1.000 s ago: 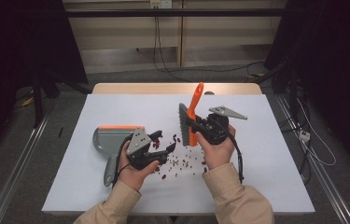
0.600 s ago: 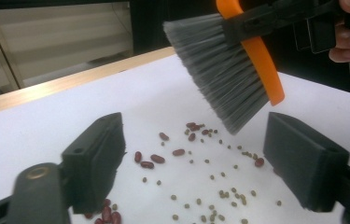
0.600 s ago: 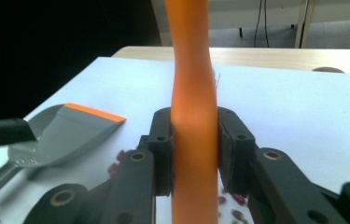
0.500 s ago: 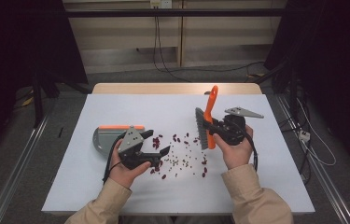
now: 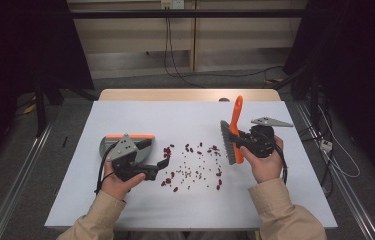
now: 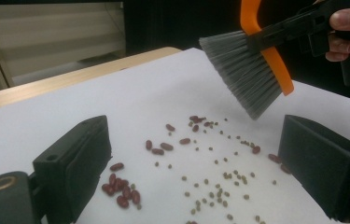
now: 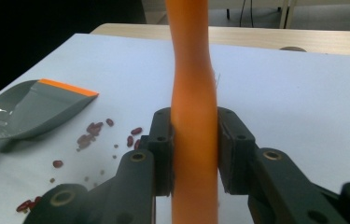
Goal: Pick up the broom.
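L claw just opened wide, empty; R claw clamped tight.

**Table with spilled beans**

The table has a white top and a wooden far edge. A grey dustpan with an orange lip lies flat on it. Just right of the dustpan, red beans cluster; farther right, small green beans lie scattered among more red ones.

right gripper clamps orange handle of brush, bristles hanging just above white table. beans scattered between both hands. left gripper, jaws just been opening, nothing between them, sits beside grey dustpan with orange edge.
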Demonstrator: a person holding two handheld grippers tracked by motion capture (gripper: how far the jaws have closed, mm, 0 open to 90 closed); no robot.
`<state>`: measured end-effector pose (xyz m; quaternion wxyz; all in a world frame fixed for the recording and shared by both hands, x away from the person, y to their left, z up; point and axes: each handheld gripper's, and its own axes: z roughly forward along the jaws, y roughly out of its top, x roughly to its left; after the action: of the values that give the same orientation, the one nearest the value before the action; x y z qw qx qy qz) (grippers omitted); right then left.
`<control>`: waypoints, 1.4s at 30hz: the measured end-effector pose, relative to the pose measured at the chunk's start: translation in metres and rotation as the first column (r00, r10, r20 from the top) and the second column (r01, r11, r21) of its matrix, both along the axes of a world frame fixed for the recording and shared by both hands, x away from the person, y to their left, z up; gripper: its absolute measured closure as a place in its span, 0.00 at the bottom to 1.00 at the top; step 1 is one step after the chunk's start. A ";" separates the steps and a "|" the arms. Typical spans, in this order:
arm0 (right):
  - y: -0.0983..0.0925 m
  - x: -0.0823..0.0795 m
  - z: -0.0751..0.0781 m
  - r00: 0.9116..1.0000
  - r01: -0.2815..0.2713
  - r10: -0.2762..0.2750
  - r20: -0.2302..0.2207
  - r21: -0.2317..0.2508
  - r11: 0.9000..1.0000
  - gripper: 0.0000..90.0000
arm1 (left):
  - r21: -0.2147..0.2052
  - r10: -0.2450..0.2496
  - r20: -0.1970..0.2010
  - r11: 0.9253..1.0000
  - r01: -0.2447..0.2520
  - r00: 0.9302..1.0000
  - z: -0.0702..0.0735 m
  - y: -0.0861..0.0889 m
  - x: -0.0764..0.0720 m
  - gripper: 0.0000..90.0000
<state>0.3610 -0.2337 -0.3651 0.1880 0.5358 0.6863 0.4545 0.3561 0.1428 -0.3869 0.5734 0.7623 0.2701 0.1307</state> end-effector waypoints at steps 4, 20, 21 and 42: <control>-0.006 -0.001 0.000 1.000 0.000 0.000 -0.008 -0.026 1.000 0.78 | 0.001 0.015 -0.007 1.000 -0.015 1.000 -0.003 0.014 -0.001 0.10; -0.029 0.012 -0.018 0.988 0.066 -0.083 -0.130 -0.127 0.990 0.78 | 0.006 0.043 -0.013 0.999 -0.043 0.999 -0.009 0.043 0.001 0.09; -0.029 0.018 -0.022 0.987 0.072 -0.091 -0.135 -0.136 0.988 0.78 | 0.005 0.045 -0.014 0.999 -0.045 0.999 -0.009 0.044 0.001 0.09; -0.020 0.040 -0.043 0.982 0.065 -0.097 -0.163 -0.192 0.979 0.62 | 0.016 0.050 -0.015 0.999 -0.050 0.999 -0.014 0.048 0.002 0.09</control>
<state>0.4010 -0.2534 -0.4079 0.1956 0.5807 0.7168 0.3327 0.3578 0.1904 -0.4009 0.5618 0.7608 0.2923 0.1414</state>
